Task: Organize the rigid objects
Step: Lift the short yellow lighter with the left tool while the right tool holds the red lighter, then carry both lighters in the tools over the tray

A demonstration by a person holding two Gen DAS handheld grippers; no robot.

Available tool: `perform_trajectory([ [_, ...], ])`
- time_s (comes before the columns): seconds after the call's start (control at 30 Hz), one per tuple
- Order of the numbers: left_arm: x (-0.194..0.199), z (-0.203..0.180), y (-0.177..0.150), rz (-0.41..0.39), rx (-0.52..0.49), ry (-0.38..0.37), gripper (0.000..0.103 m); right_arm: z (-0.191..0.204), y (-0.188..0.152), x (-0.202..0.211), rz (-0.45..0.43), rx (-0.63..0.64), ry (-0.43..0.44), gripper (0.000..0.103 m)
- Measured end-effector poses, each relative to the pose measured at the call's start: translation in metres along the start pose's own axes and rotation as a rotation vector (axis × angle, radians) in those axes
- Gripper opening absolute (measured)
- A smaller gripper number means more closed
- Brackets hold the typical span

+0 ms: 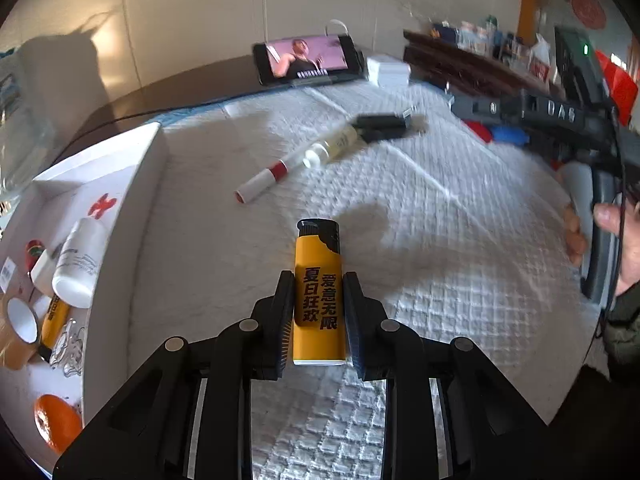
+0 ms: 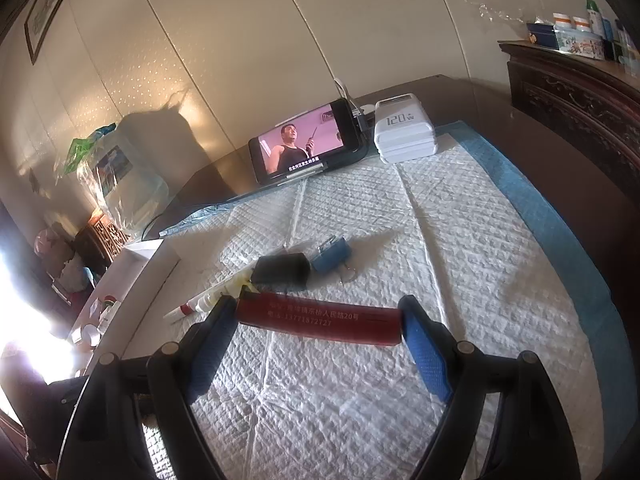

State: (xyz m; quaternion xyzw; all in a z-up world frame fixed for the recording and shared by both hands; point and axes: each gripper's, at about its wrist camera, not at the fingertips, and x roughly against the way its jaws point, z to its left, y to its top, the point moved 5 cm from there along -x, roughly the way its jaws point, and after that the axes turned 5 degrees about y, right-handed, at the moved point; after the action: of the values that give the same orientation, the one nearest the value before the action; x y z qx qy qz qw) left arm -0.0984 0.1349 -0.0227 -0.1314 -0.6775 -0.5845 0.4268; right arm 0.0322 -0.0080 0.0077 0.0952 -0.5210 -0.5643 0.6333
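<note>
My left gripper (image 1: 319,278) is shut on a yellow lighter (image 1: 318,248) with black print, held upright over the white quilted pad (image 1: 440,280); its pads press both long sides. In the right wrist view my right gripper (image 2: 317,302) is shut on a red lighter (image 2: 320,320), gripped end to end across wide-set fingers. On the pad beyond lie a red-and-white tube (image 1: 264,180), a small clear bottle (image 1: 332,146), a black oblong object (image 2: 282,268) and a blue binder clip (image 2: 332,258). A white box (image 1: 132,200) stands at the left.
The white box holds a white bottle (image 1: 80,264), another yellow lighter (image 1: 54,316), a tape roll (image 1: 20,320) and an orange (image 1: 54,420). A phone (image 2: 304,144) playing video and a white power bank (image 2: 404,128) stand at the far edge. A person's hand (image 1: 612,236) is at the right.
</note>
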Motion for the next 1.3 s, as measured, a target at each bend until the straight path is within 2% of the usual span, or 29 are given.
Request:
perform_trajectory([
  [0.3,0.044,0.034,0.022,-0.169,0.126,0.046,0.023,0.011,0.001,0.008,-0.043,0.058,-0.029,0.082],
  [0.53,0.074,0.059,0.027,-0.255,0.179,0.087,0.023,0.056,-0.001,0.015,-0.032,0.126,0.048,0.082],
  [0.83,0.100,0.091,0.019,-0.306,0.237,0.166,0.024,0.102,-0.010,0.005,0.010,0.188,0.126,0.082],
  [1.03,0.107,0.115,0.009,-0.307,0.285,0.261,0.024,0.125,-0.008,0.000,0.019,0.224,0.155,0.082],
  [1.3,0.117,0.147,-0.006,-0.311,0.365,0.338,0.024,0.167,-0.001,-0.012,0.033,0.300,0.202,0.082],
])
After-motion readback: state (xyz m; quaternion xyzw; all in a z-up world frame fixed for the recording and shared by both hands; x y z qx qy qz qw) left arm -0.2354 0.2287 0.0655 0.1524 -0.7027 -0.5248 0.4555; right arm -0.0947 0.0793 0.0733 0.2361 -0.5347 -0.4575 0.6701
